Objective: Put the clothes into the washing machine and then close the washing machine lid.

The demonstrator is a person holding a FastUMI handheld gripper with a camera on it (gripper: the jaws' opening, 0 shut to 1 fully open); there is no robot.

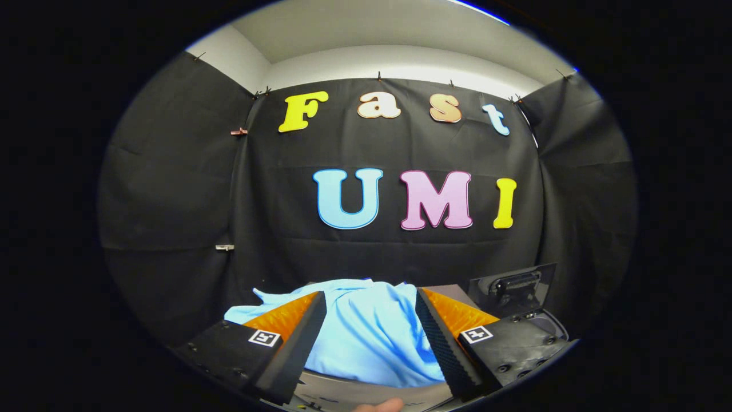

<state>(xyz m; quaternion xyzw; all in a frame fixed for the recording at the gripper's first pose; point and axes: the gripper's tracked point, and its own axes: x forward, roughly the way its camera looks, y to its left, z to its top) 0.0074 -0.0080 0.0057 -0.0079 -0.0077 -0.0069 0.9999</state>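
The garment (366,332) lying between the fingers of the open claw (370,329) is plain light blue, with no print or stripe. Beneath it, the surface (366,392) is pale grey. The washing machine lid (514,286) beyond the fingers is dark grey, almost black, and glossy.
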